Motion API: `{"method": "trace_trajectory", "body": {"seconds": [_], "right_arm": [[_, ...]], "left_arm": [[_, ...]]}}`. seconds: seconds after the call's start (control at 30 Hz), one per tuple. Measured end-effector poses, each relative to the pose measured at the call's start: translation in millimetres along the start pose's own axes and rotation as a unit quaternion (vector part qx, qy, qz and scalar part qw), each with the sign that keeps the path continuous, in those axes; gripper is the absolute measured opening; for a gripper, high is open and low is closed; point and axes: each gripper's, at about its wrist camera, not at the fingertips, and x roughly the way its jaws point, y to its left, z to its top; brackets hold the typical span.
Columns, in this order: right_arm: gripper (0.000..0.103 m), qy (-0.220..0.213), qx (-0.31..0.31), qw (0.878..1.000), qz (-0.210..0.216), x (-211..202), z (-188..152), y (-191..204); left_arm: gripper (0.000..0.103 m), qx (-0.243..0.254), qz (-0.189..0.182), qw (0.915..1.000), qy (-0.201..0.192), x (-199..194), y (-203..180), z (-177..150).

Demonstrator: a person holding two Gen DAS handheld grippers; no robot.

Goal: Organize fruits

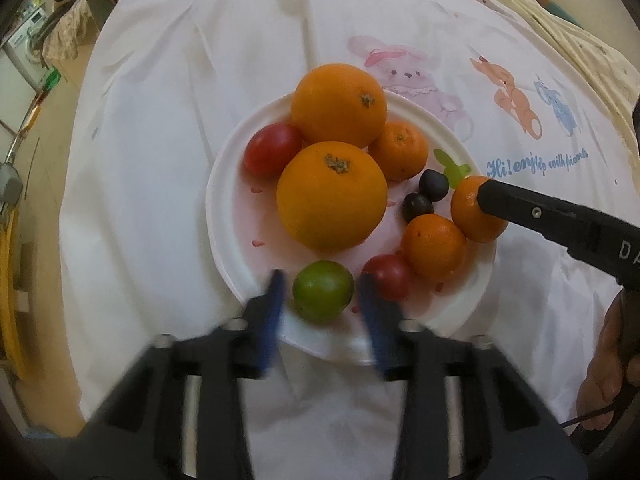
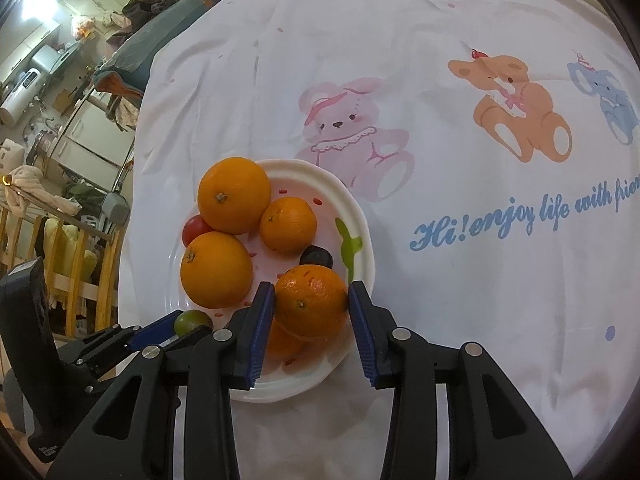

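Left claw [image 1: 320, 292] open, blue pads flanking the green lime [image 1: 323, 291] at the plate's [image 1: 224, 184] near rim, clear of its skin. Right claw [image 2: 311, 304] closed on a small tangerine [image 2: 310, 300], pads pressing both sides, just above another tangerine. Plate resting on a cartoon-printed sheet [image 2: 440, 240], crowded with two big oranges, tomatoes and dark grapes. Likely risks: lime rolling off the rim if nudged by one pad; tangerine squirting free under an off-centre squeeze.

Crowded plate [image 1: 224, 184]; bare cloth [image 1: 160, 140] around.
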Motion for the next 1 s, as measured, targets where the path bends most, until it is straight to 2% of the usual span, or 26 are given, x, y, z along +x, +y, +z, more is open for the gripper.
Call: {"method": "trace_trajectory", "body": {"seconds": [0.07,0.1,0.13,0.23,0.33,0.53,0.63,0.8,0.87,0.93,1.0], "right_arm": [[0.042,-0.007,0.002,1.000,0.003,-3.4,0.2,0.5],[0.044,-0.009,0.002,1.000,0.002,-4.8,0.6,1.0],[0.054,-0.012,0.002,1.000,0.000,-6.8,1.0,1.6],[0.079,-0.036,0.006,0.999,-0.019,-15.9,1.5,1.4],[0.087,-0.054,0.007,0.998,-0.029,-26.0,1.7,0.1],[0.098,-0.074,-0.001,0.997,-0.035,-54.9,-5.8,6.1],[0.101,-0.081,-0.008,0.996,-0.037,-75.9,-15.9,14.4],[0.103,-0.116,-0.017,0.992,-0.035,-106.0,-42.2,21.0],[0.103,-0.122,0.003,0.992,-0.023,-112.4,-52.5,16.2],[0.103,-0.133,0.009,0.991,-0.029,-119.8,-62.4,15.7],[0.103,-0.139,0.012,0.990,-0.032,-125.6,-71.8,16.5]], "left_arm": [[0.071,0.001,-0.003,0.9999,-0.015,-5.3,-1.4,0.7],[0.077,0.004,0.006,0.9998,-0.021,-7.9,-2.3,1.1],[0.085,0.006,0.012,0.9996,-0.025,-10.1,-2.6,1.4],[0.085,0.002,0.003,0.9997,-0.026,-13.1,-0.3,2.1],[0.085,0.001,-0.001,0.9995,-0.032,-19.6,1.2,2.5],[0.085,-0.010,0.018,0.9956,-0.091,-56.6,6.9,-1.6],[0.085,-0.008,0.016,0.9949,-0.099,-71.6,9.9,-3.9],[0.086,0.008,0.009,0.9906,-0.137,-105.5,11.1,-17.7],[0.090,0.012,0.013,0.9886,-0.150,-117.1,13.3,-27.4],[0.096,0.014,0.019,0.9872,-0.158,-125.7,16.2,-37.0],[0.097,0.011,0.008,0.9879,-0.155,-131.2,20.1,-45.6]]}}
